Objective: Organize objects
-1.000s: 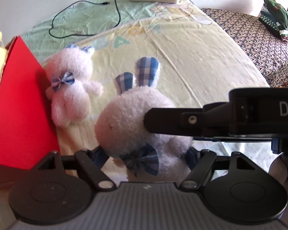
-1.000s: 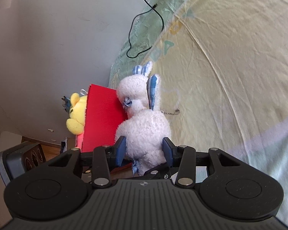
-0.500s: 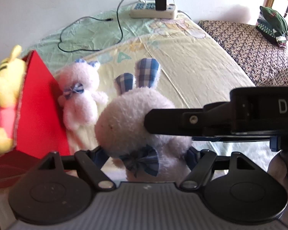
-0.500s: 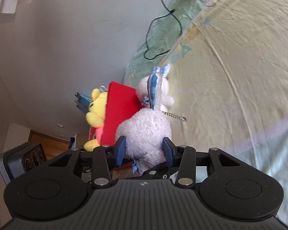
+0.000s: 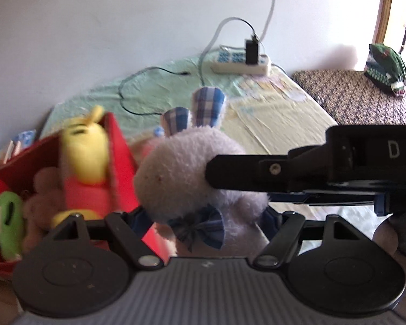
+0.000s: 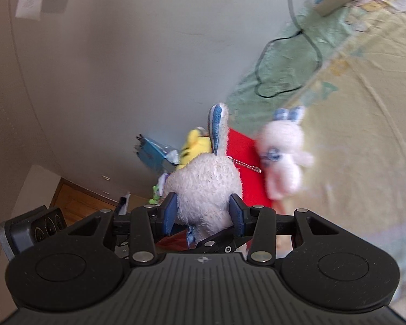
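both hand-held grippers are clamping the white plush rabbit [image 6: 205, 187], the right hand-held gripper [image 6: 204, 214] squeezing its body and the left hand-held gripper [image 5: 205, 216] pinching near its bow, holding it in the air beside the red box [image 5: 119, 146] of toys. it is looking light, soft and squashy, so gripping the plump middle is suiting it best.

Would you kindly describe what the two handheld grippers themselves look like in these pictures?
Both are matte black. The left gripper and right gripper each have a ribbed grey-black body, two round discs, angled link arms with silver rivets, and blue pads on the fingers. In the left view, the right one's side carries white letters "DA".
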The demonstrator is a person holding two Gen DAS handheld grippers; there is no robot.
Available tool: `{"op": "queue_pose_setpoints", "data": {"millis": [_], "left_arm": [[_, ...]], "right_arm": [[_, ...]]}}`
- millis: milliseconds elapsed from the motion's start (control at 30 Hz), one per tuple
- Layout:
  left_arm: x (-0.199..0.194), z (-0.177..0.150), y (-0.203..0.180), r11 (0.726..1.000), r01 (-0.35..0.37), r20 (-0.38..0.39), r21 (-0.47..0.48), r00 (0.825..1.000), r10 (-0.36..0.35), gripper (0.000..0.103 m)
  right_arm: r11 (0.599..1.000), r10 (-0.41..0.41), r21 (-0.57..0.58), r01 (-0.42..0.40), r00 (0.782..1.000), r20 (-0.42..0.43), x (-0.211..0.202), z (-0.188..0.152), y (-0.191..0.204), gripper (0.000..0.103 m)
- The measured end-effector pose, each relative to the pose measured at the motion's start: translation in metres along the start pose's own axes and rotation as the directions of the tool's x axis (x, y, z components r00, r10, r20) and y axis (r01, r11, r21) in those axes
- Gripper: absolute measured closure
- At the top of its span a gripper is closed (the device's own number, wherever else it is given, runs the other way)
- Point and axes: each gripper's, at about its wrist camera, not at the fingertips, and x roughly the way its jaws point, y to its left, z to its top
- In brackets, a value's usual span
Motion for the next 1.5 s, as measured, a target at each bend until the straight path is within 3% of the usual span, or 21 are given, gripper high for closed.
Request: {"op": "queue_pose_setpoints", "data": {"millis": [300,767,1067,1500], "left_arm": [[-0.04,-0.006,0.067,0.999,-0.006,0.092,-0.039,0.996,0.009,0.027],[-0.06,-0.017,0.147,0.996,-0.045,0.169,-0.078,0.984,0.057,0.027],[-0.027,-0.025,0.178,0.994,-0.041,0.09,-0.097,0.995,0.05,0.027],[0.02,-0.027,0.194,0.996,-0.015,0.026,-0.088,1.0,0.018,0.023]], "right_arm": [[0.989,0.024,-0.146,-0.018,0.999,0.039,0.043,-0.018,0.062,0.058],[0.972,0.064,-0.229,-0.051,0.997,0.048,0.115,-0.036,0.114,0.058],[0.981,-0.014,-0.196,0.017,1.0,0.013,0.15,-0.044,0.109,0.058],[0.982,-0.124,-0.142,0.127,0.992,0.031,0.178,-0.043,0.089,0.057]]}}
